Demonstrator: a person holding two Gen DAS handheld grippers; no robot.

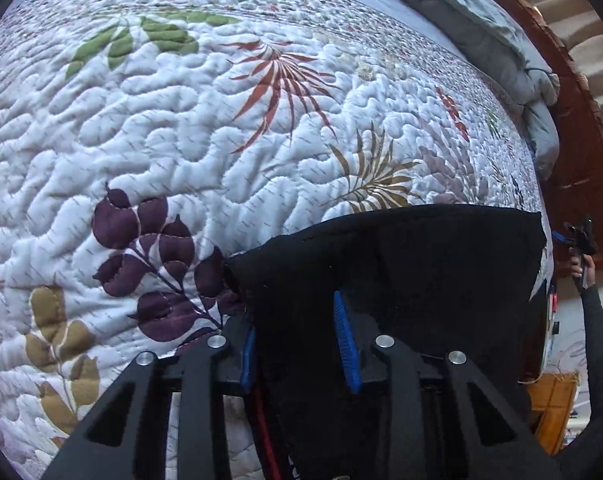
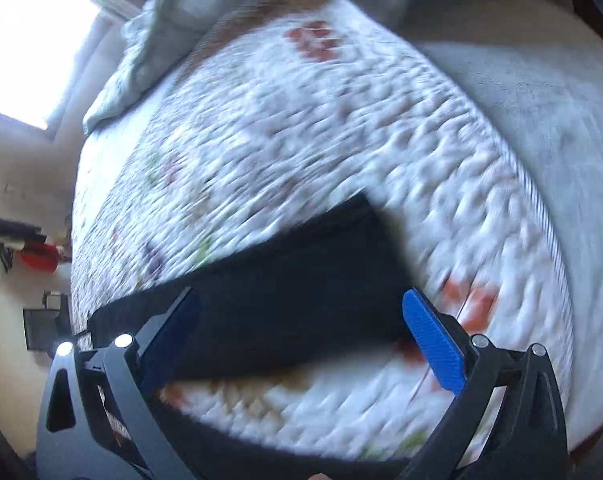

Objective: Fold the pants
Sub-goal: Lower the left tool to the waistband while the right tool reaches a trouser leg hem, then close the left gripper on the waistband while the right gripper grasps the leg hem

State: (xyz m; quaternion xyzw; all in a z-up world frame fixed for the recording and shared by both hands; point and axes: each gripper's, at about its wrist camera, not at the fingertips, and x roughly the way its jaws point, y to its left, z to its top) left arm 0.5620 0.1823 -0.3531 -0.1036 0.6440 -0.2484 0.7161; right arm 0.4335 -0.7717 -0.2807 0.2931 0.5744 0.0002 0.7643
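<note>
Left gripper (image 1: 299,346): narrowed on the near corner of the black pants (image 1: 401,264), cloth bunched between the blue pads. Confirm a firm pinch through all layers before lifting. Right gripper (image 2: 301,336): wide, empty, above the opposite end of the pants. Lower onto the matching corner, close, then carry both corners evenly. Pants flat on the quilt (image 1: 181,128) of the bed, at its near edge.
</note>
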